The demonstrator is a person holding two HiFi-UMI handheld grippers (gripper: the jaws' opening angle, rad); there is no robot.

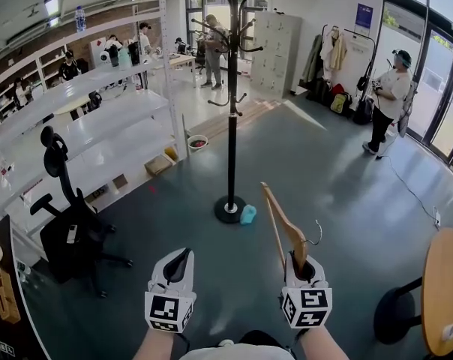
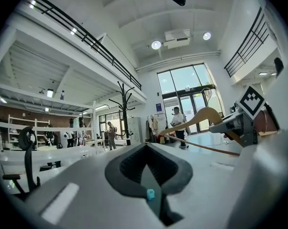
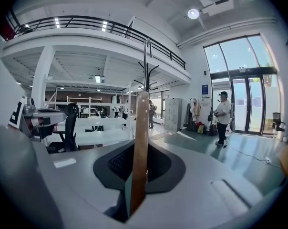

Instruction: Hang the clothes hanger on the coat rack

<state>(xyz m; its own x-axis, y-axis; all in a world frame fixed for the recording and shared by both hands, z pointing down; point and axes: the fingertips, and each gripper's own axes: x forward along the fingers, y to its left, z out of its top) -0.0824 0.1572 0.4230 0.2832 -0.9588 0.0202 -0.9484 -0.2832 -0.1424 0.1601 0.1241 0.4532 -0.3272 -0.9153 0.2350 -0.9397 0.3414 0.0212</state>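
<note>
The black coat rack (image 1: 232,111) stands upright on the grey floor a few steps ahead, its hooks bare; it also shows far off in the left gripper view as the coat rack (image 2: 124,111). My right gripper (image 1: 300,265) is shut on the wooden clothes hanger (image 1: 283,223), which rises tilted from the jaws, its metal hook curling to the right. In the right gripper view the hanger (image 3: 140,147) stands as a wooden bar clamped between the pads, in line with the coat rack (image 3: 147,80). My left gripper (image 1: 175,265) is shut with nothing in it, level with the right one.
A black office chair (image 1: 69,223) stands at the left beside white shelving (image 1: 84,126). A small teal object (image 1: 247,214) lies by the rack's base. A round wooden table (image 1: 445,291) is at the right edge. A person (image 1: 388,100) stands at the far right, others at the back.
</note>
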